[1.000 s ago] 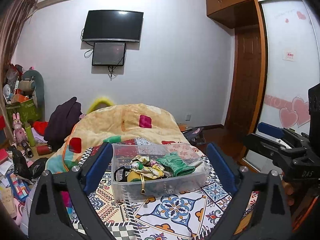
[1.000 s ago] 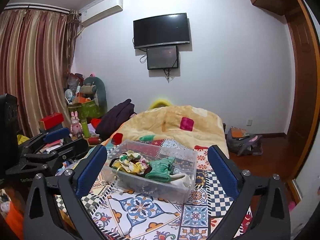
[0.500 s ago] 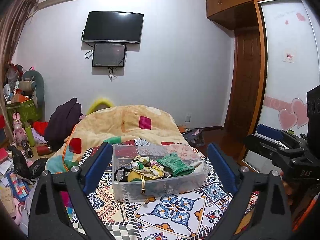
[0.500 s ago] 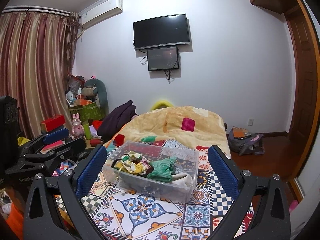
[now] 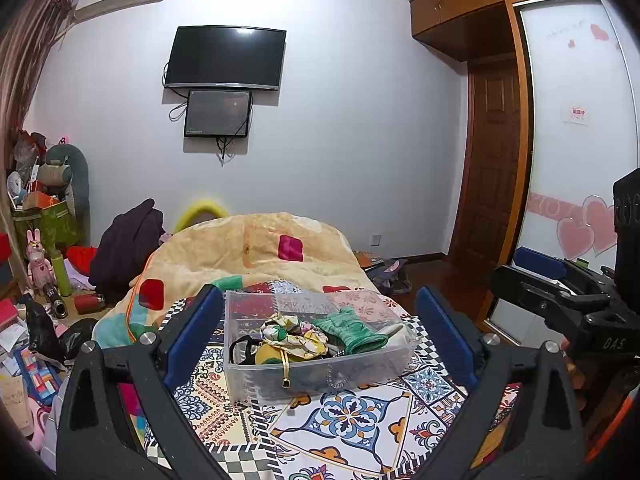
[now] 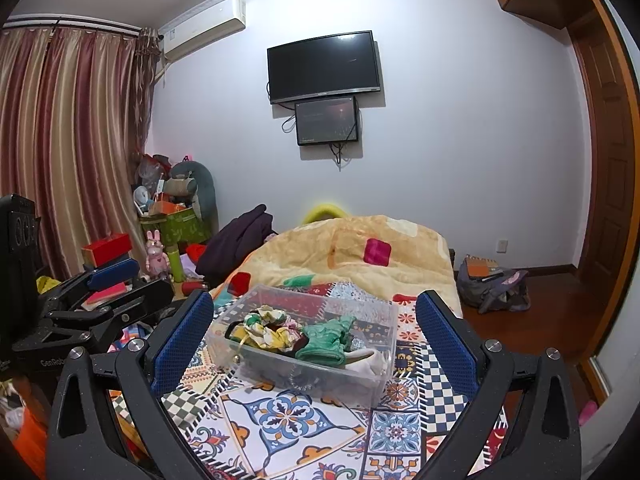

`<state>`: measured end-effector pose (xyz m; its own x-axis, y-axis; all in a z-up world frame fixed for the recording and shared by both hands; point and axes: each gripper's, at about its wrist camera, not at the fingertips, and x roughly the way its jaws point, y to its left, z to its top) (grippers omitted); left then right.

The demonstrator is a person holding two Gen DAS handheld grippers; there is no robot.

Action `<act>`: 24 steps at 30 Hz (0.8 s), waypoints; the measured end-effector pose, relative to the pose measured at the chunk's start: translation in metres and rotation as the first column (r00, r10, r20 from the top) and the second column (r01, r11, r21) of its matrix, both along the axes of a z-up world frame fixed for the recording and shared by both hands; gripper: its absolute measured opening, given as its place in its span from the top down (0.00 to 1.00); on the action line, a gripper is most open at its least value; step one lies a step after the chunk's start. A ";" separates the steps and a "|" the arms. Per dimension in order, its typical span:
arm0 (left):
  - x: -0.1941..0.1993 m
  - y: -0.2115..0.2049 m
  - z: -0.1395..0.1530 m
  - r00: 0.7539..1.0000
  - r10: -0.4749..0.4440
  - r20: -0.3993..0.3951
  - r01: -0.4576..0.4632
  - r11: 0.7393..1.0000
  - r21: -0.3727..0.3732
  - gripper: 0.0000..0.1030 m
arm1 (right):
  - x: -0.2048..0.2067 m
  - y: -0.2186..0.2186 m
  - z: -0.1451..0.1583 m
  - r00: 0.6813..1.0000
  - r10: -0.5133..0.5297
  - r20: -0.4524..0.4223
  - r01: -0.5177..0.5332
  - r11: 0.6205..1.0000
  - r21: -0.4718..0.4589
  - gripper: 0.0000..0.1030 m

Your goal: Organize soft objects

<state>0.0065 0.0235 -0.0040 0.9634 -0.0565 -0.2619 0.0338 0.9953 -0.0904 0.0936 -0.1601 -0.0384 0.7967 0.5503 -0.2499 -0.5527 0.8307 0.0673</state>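
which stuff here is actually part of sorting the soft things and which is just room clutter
Job: clear plastic bin, floral scrunchie, green knit piece, left gripper and right gripper, both open.
Clutter: wall TV, yellow quilt, pink bunny toy.

We cannot tell what lies under the green knit piece [image 5: 352,330] and the floral fabric [image 5: 289,330] in the clear bin [image 5: 280,384]. Beside the bin, the right gripper [image 5: 560,280] is cut by the frame edge, so we cannot see how its jaws stand.

pale wall [image 6: 460,140] carries black tv [image 6: 324,66], smaller screen [image 6: 327,121] beneath. air conditioner [image 6: 204,30] near ceiling. striped curtains [image 6: 68,140] at left. wooden door [image 5: 494,160], dark wood floor [image 6: 552,312]. yellow quilt [image 6: 360,248] on bed.
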 end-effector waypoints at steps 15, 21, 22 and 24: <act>-0.002 -0.003 0.003 1.000 -0.005 0.004 0.005 1.000 0.003 0.02 | -0.002 0.000 0.003 1.000 0.002 0.002 -0.002 1.000 0.002 0.02; -0.004 -0.004 0.004 1.000 -0.005 0.014 0.005 1.000 0.011 0.00 | -0.003 0.001 0.004 1.000 0.005 -0.005 -0.005 1.000 0.005 0.02; -0.005 -0.004 0.004 1.000 -0.005 0.014 0.005 1.000 0.011 0.00 | -0.003 0.001 0.004 1.000 0.004 -0.005 -0.004 1.000 0.006 0.02; -0.005 -0.003 0.004 1.000 -0.005 0.014 0.005 1.000 0.007 0.00 | -0.003 0.001 0.005 1.000 0.004 -0.006 -0.004 1.000 0.006 0.01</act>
<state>0.0018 0.0203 -0.0002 0.9666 -0.0595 -0.2493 0.0400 0.9958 -0.0827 0.0910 -0.1591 -0.0337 0.7929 0.5551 -0.2512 -0.5556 0.8280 0.0760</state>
